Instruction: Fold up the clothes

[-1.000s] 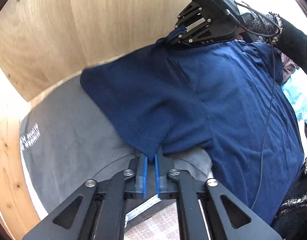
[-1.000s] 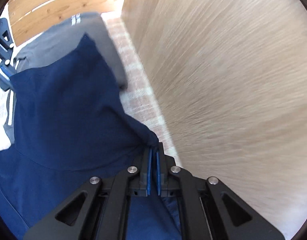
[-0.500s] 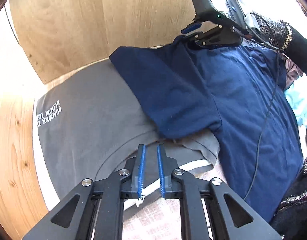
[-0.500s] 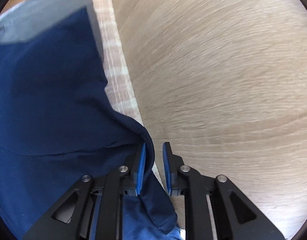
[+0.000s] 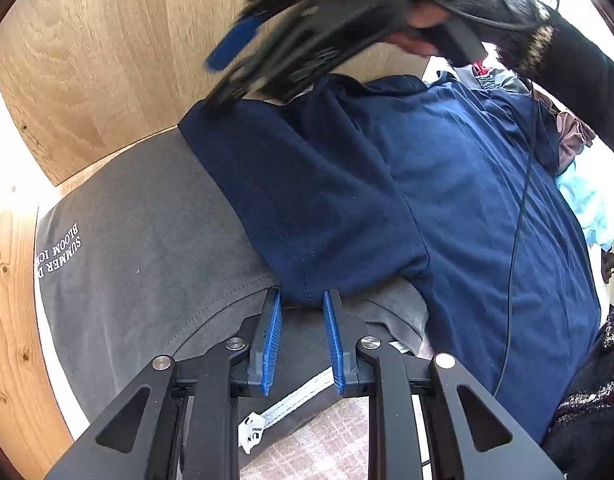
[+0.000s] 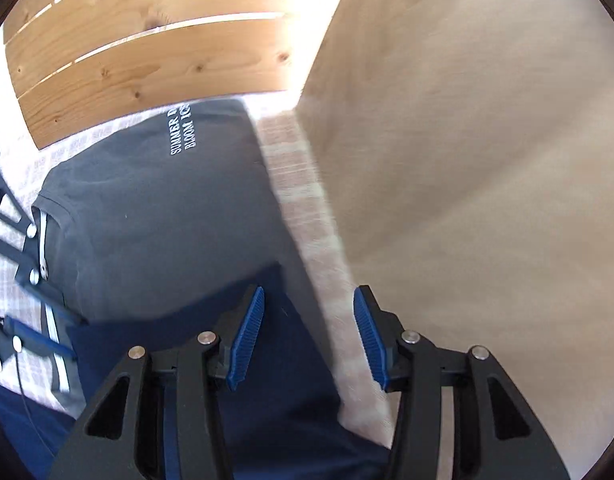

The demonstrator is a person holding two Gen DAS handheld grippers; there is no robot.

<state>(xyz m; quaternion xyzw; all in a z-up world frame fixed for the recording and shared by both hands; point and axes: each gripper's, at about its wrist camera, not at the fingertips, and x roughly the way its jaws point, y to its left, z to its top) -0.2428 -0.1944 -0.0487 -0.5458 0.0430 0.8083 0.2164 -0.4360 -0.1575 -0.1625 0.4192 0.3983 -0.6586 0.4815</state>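
**Both grippers let go of the navy shirt**

A second ago both clamped the sleeve; now the left gripper (image 5: 302,306) gapes empty at its hem. The navy shirt (image 5: 447,184) lies sleeve-folded over the grey shirt (image 5: 147,240). Beyond, the right gripper (image 6: 309,330) lifts, released.

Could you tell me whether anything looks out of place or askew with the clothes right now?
Yes: the navy shirt lies partly on top of the grey shirt rather than on its own patch of surface, and its folded sleeve overlaps the grey one's collar area. Both grippers, left and right, are open and hold nothing.
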